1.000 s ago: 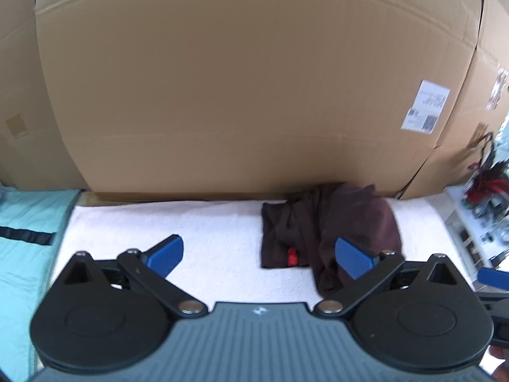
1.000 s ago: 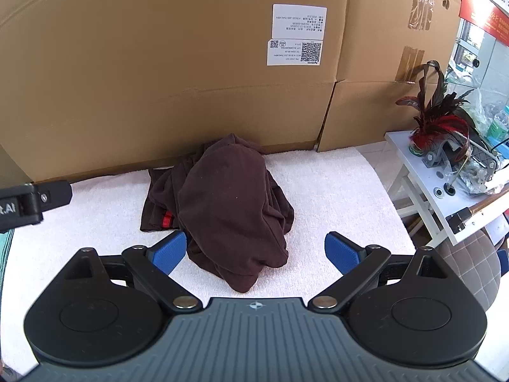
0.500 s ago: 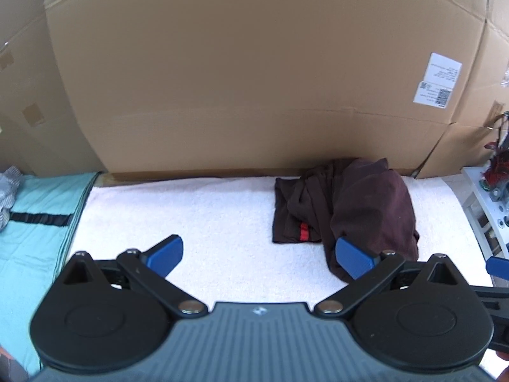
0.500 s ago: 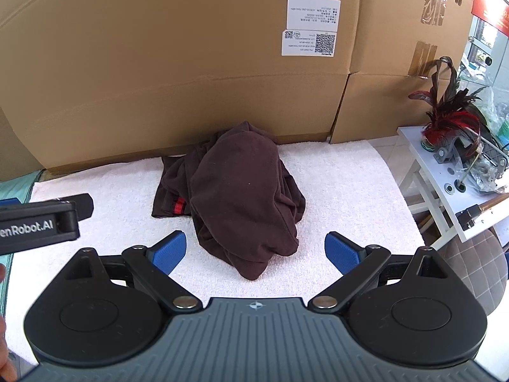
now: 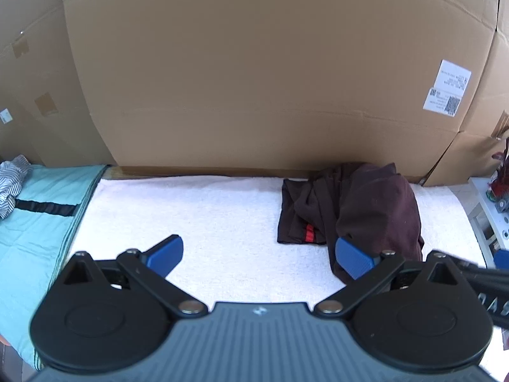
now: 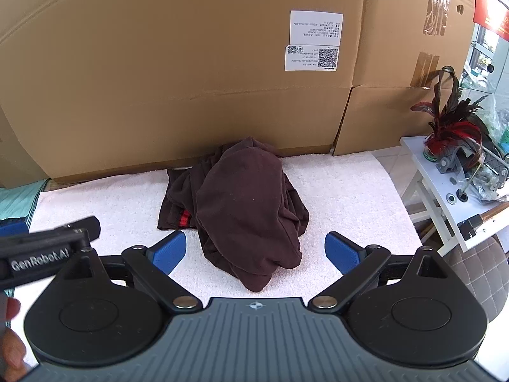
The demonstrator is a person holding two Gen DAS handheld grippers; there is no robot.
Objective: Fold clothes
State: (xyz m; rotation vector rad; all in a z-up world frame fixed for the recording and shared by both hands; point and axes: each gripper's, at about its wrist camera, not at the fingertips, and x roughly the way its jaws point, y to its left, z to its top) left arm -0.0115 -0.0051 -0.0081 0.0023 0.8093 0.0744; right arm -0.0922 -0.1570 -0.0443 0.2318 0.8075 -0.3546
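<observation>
Right claw (image 6: 255, 252) view only, feather plant (image 6: 451, 127)

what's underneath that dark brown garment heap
The dark brown garment lies crumpled on a white towel, which shows all around it. Whatever is directly beneath the heap is covered.

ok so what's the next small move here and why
Probably ease the right claw forward and down to pinch the near edge of the dark maroon garment. It lies crumpled in a heap on the white towel, nothing is gripped, and both claws are open. The left claw sits beside the heap, over bare towel.
</observation>
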